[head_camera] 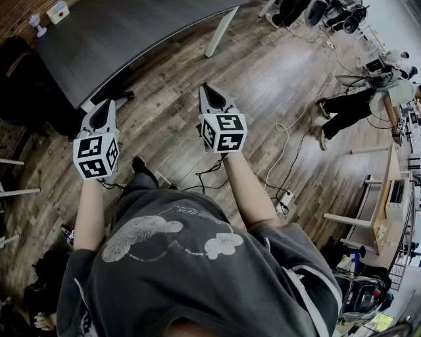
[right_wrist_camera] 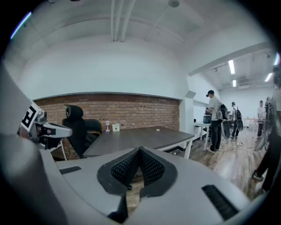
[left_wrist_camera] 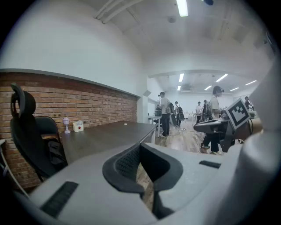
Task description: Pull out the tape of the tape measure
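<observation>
Person: stands over a wooden floor (head_camera: 263, 72) with both arms held forward, a gripper in each hand.
Left gripper (head_camera: 107, 105): jaws closed together with nothing between them, held in the air short of the table's near corner.
Right gripper (head_camera: 205, 88): jaws likewise pressed together and empty, level with the left one and apart from it.
Cable (head_camera: 289, 141): trails in loops across the floor.
Table (head_camera: 131, 39): dark top, just ahead of both grippers.
Task's thing: I cannot make out the tape measure for certain; a small pale thing (right_wrist_camera: 159, 128) lies near the table's far edge, too small to tell.
White box (head_camera: 58, 11): at the table's end by the brick wall (right_wrist_camera: 131, 110).
Office chair (right_wrist_camera: 77, 127): black, beside that end.
People (right_wrist_camera: 215, 121): stand well beyond the table.
</observation>
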Tool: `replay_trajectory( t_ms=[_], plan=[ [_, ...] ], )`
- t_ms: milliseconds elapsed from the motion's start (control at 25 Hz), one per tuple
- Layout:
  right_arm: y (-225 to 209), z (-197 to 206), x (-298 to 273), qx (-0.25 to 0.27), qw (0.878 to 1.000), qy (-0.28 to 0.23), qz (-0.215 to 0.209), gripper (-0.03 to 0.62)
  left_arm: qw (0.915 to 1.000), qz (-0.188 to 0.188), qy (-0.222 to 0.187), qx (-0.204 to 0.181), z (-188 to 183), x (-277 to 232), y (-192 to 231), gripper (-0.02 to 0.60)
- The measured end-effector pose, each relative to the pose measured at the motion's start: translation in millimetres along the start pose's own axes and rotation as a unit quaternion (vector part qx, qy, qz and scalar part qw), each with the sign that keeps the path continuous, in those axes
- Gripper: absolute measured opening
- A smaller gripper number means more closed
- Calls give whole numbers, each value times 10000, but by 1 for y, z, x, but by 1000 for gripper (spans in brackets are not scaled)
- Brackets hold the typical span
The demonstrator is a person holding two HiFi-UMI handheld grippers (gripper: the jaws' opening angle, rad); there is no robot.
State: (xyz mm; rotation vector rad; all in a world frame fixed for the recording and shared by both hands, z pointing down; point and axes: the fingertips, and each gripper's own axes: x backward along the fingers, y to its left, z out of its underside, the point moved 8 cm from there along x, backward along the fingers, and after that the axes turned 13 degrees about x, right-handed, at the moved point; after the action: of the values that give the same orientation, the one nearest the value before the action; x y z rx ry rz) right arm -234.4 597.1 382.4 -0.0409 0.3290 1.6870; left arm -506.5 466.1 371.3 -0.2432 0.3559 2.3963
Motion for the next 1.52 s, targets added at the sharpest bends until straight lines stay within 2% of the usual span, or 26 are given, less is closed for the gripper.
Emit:
replay_trajectory(
  t_ms=[360,600,680,800,840,880,920,1000,1080,1160,1320,1520],
  plan=[
    [-3,-2,4,-43,10000,-25,-12,29,10000,-27,-38,-21,-8,-4,1,8],
    [-6,18,15,-160,9998,115,-92,29,9998,-157,44,131,13,6,-8,8],
    [-8,21,18,-149,9998,44,-80,29,9996,-166,-49,201,13,8,-10,8],
    [-13,19,21,11,9998,-154,-81,32,9995,-169,-244,49,4,6,-19,15],
    [-14,18,21,64,9997,-175,-126,35,9996,-103,-264,16,1,3,-21,64],
    [-15,17,20,89,9996,-185,-190,37,9997,3,-227,45,-1,-1,-23,150],
    [-16,17,19,90,9994,-191,-259,59,9997,117,-146,125,-1,-6,-24,194],
    [-18,17,14,84,9990,-196,-388,248,9992,281,28,290,1,-17,-21,246],
    [-22,19,5,124,9989,-154,-429,289,9985,370,162,362,4,-31,-16,326],
    [-31,23,-5,158,9991,-52,-379,308,9976,462,274,427,6,-49,-12,365],
    [-56,29,-33,47,9996,90,-256,324,9956,663,413,510,2,-96,-8,395],
    [-111,34,-105,12,9998,197,-39,328,9949,801,438,432,-15,-195,6,407]
  ],
)
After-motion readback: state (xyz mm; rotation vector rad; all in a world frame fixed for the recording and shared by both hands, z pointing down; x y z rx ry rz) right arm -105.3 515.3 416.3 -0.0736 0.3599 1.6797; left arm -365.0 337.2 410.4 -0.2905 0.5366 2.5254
